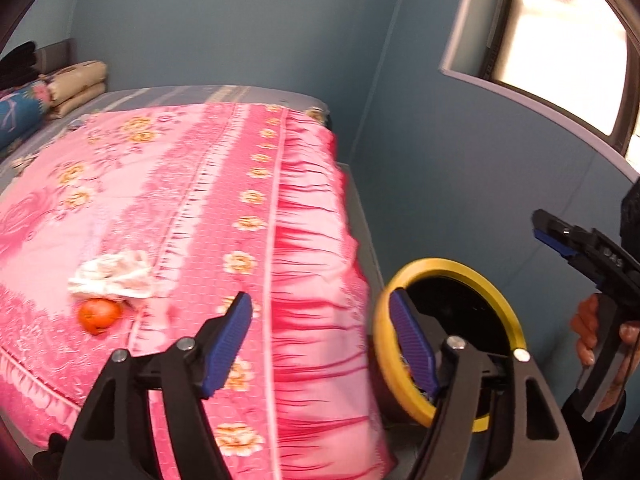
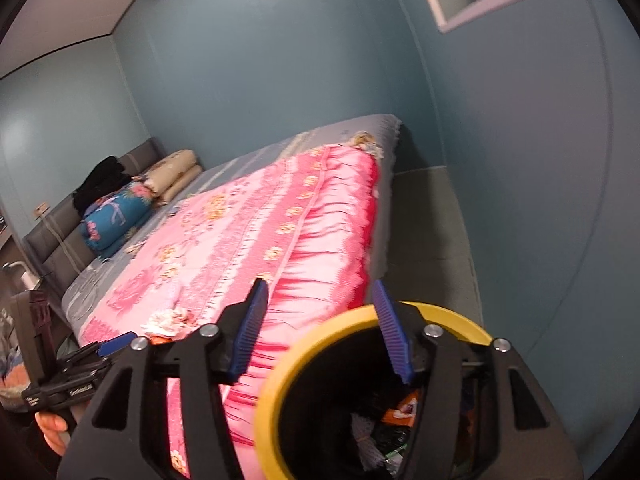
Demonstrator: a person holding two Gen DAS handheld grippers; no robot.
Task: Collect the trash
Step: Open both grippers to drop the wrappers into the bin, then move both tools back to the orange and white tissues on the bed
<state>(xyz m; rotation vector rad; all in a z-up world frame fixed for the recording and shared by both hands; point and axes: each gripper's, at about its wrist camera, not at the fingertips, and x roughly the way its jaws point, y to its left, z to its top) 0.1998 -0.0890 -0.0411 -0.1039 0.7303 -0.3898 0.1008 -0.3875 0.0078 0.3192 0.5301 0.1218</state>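
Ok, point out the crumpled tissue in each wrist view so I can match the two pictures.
Left wrist view: the crumpled tissue lies on the pink bedspread at lower left, just above the orange peel.
Right wrist view: it shows small at lower left, just left of the right gripper's left finger.
Shared landmark: the yellow-rimmed bin beside the bed, lower right in the left wrist view and bottom centre in the right.
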